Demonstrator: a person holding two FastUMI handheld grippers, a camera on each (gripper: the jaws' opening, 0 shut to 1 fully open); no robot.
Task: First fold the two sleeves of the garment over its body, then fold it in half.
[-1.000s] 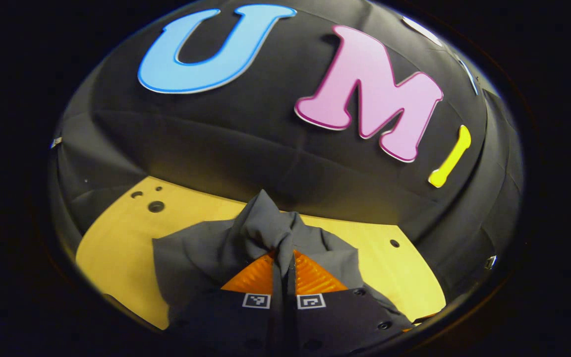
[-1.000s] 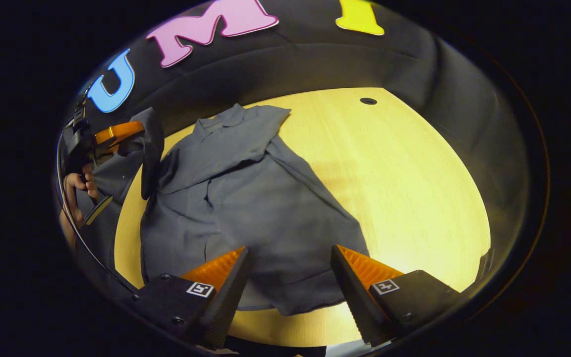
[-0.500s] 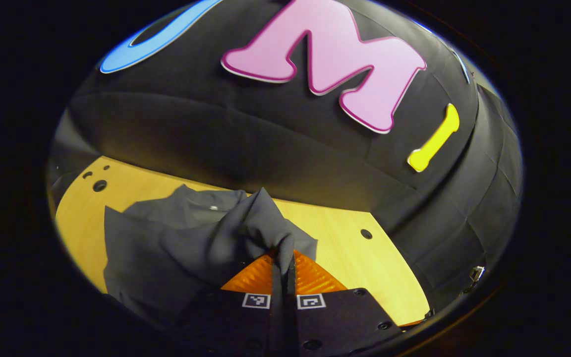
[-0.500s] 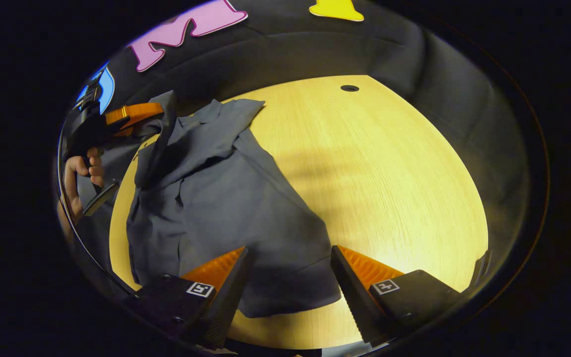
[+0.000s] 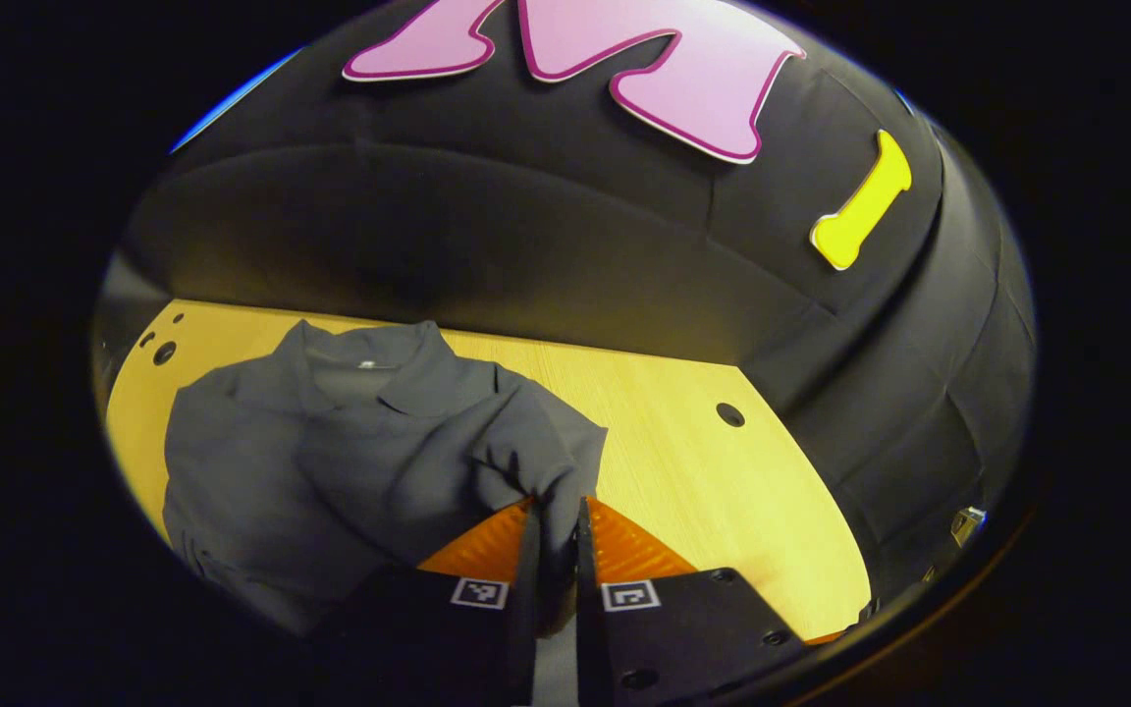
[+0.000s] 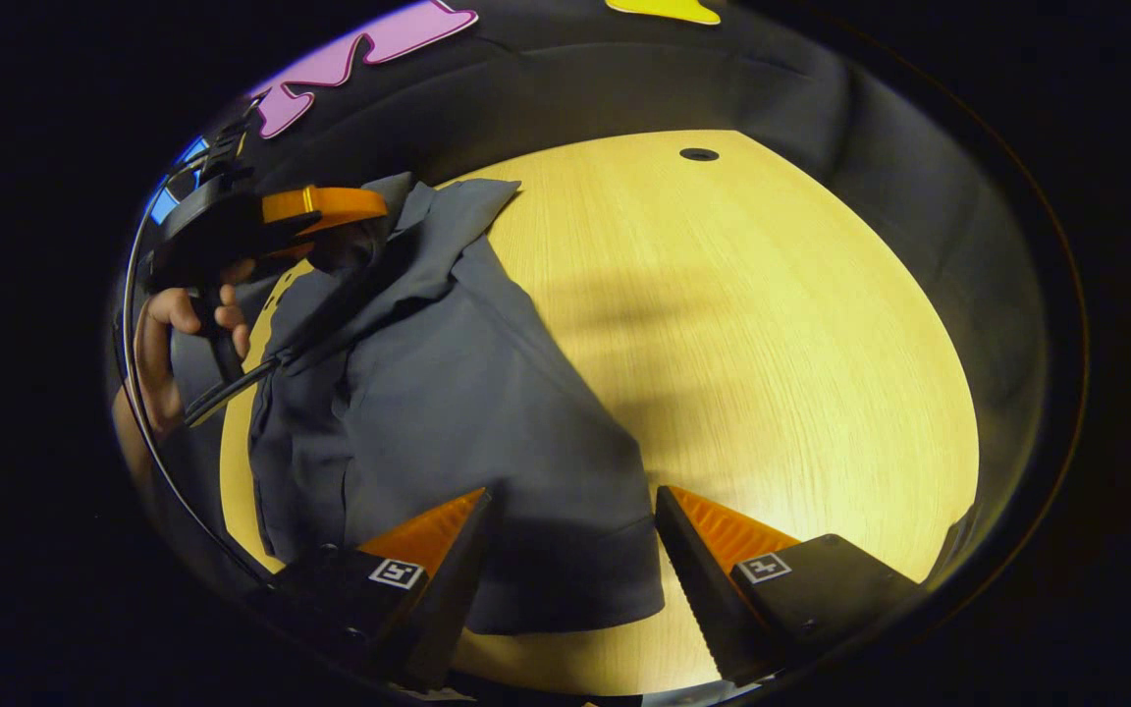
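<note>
1. Left gripper: clamped on a bunched sleeve of the grey shirt, fingers nearly together with cloth pinched between them.
2. Beyond it: shirt spread on the table, collar toward the far wall, sleeve drawn over the body.
3. Right gripper: wide open, holding nothing, poised over the shirt's hem.
4. Farther off in the right gripper view: shirt laid along the table's left part, wood bare to the right.
5. Farthest left there: left gripper in a hand, sleeve hanging from its tip above the shirt's upper part.
</note>
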